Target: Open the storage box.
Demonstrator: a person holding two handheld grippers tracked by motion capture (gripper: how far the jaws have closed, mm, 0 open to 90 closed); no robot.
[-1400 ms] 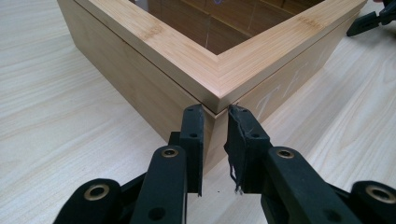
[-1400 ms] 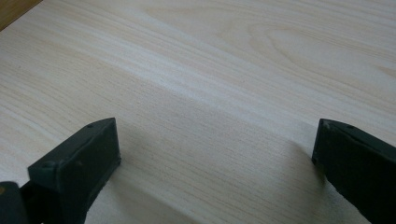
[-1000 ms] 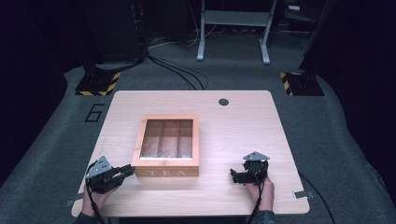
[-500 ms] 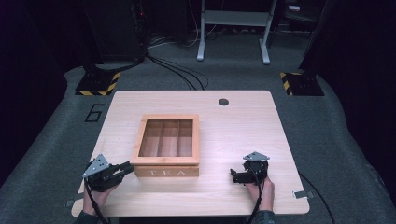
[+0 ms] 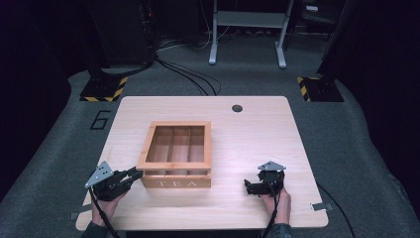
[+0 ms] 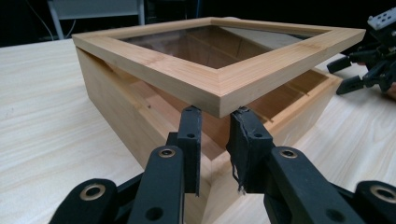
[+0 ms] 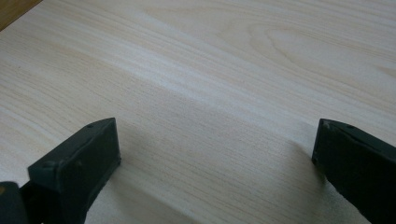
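Just ahead of the left gripper's (image 5: 132, 173) fingers (image 6: 190, 135), at the middle of the pale wooden surface (image 5: 257, 134), stands a wooden tea box (image 5: 177, 154) with "TEA" on its near face. Its framed lid (image 6: 219, 56), with a clear pane, is raised at the near corner, and in the left gripper view a gap shows between the lid and the box wall below it. The two fingers stand close together with their tips up against the underside of that lid corner, one on each side of the corner's edge; whether they pinch the frame or only prop it from below cannot be told from this angle. Through the pane, dividers split the inside into compartments.

Well to the right of the box, the right gripper (image 5: 250, 187) rests low on the surface, held by the person's right hand (image 5: 281, 206). Its fingers (image 7: 77, 163) are spread wide apart with nothing but bare wood grain between them. In the left gripper view this gripper shows beyond the box's far right corner.

Far beyond both sets of fingers, near the surface's back edge, sits a small dark round cap (image 5: 237, 108). The grey floor (image 5: 346, 124) around carries black cables (image 5: 190, 79).
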